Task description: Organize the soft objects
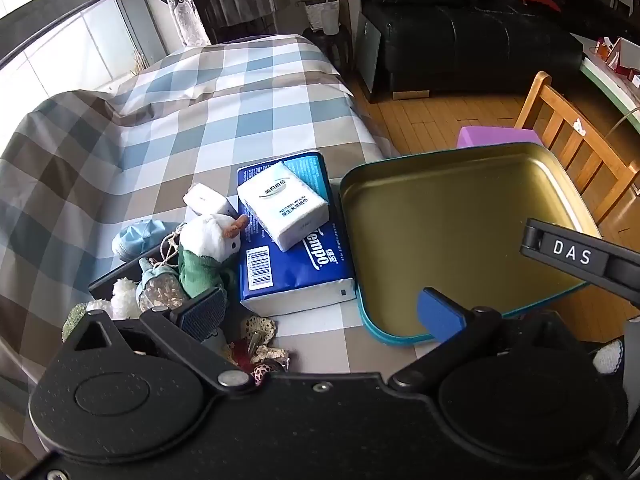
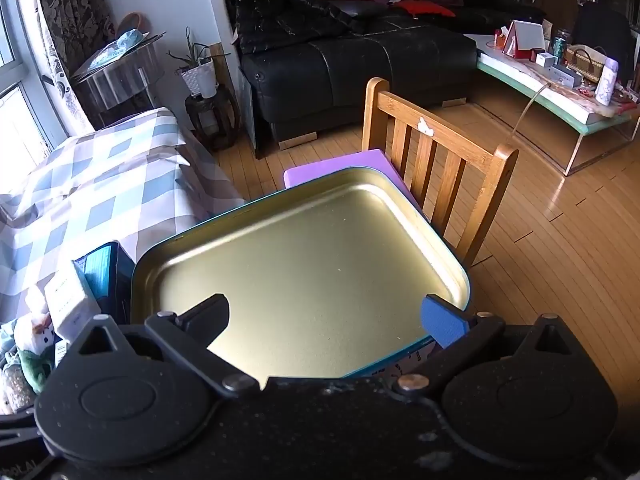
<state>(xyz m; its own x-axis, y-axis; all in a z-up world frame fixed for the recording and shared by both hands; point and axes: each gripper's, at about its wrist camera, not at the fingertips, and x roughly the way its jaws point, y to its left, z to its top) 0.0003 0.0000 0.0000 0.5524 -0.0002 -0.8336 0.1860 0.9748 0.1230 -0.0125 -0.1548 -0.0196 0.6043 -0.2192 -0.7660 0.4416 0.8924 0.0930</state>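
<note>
On the checked-cloth tabletop (image 1: pixel 208 128), at the left, a light blue face mask (image 1: pixel 138 234) lies beside a white plush duck in green fabric (image 1: pixel 208 248). Next comes a small white tissue pack (image 1: pixel 282 204) resting on a large blue tissue pack (image 1: pixel 296 264). Right of that sits an empty gold metal tray with a teal rim (image 1: pixel 460 240). The left gripper (image 1: pixel 320 312) and right gripper (image 2: pixel 324 320) have their fingers spread wide, holding nothing.

You get daylight from the window (image 2: pixel 16 92) at left; glare gleams on the tin tray (image 2: pixel 304 280), the sofa (image 2: pixel 360 60) sits dim, edges bend.
</note>
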